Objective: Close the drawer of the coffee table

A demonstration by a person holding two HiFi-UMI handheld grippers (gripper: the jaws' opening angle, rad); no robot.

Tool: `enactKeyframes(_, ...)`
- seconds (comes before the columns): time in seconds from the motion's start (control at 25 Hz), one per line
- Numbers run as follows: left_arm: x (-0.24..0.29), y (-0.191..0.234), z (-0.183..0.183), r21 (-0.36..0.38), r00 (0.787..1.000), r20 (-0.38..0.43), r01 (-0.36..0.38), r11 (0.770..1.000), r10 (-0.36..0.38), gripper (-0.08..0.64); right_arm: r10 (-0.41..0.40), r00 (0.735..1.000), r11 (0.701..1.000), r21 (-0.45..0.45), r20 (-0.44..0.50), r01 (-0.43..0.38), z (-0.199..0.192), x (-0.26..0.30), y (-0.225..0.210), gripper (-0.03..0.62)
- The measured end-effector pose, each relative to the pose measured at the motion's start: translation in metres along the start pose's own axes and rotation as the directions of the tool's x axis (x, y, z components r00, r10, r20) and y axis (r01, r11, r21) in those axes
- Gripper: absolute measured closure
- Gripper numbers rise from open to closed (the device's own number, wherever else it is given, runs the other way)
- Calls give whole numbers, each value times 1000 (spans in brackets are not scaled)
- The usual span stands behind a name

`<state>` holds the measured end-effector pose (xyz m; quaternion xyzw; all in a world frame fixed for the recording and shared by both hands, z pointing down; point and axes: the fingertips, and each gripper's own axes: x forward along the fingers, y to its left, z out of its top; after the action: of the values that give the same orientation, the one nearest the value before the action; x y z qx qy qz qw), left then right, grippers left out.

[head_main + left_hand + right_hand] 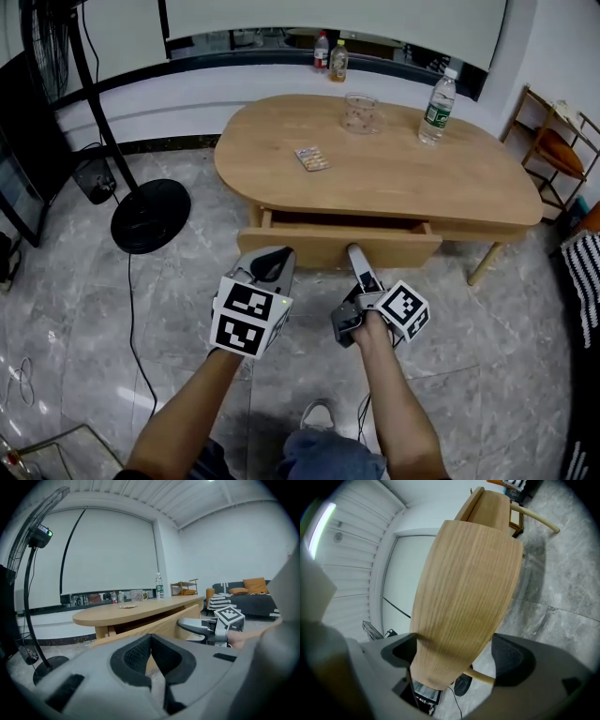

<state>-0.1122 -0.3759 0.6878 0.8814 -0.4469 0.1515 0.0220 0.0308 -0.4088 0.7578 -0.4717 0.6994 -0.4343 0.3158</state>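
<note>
The oval wooden coffee table [403, 178] has its drawer [342, 246] pulled out toward me, its inside showing behind the front panel. My right gripper [357, 255] is rolled on its side with its tip at the drawer front. In the right gripper view the panel [464, 588] fills the space ahead, and the right gripper [454, 656] is open with its pads wide apart. My left gripper [274, 259] hovers at the panel's left end, slightly short of it. In its own view the left gripper [151, 651] is shut and empty, with the drawer [159, 627] beyond.
On the tabletop stand a glass cup [361, 112], a water bottle [437, 106] and a small packet [312, 158]. A floor fan's round base [150, 216] with a cable lies left. A wooden shelf [562, 141] stands at right. Grey tiled floor lies under me.
</note>
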Motion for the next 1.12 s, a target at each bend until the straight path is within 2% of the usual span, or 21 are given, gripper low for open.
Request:
enactKeyframes(0.68,43,22,8,-5,1000,7,-22,1000,22,552,2,1000,1000,-8,-20,-2,22,55,-15,100)
enactKeyframes(1.12,50,27,12,11,1000,3,-15,1000,15,552,-1,999,1000,-10,-33,1,28,75,-19,96)
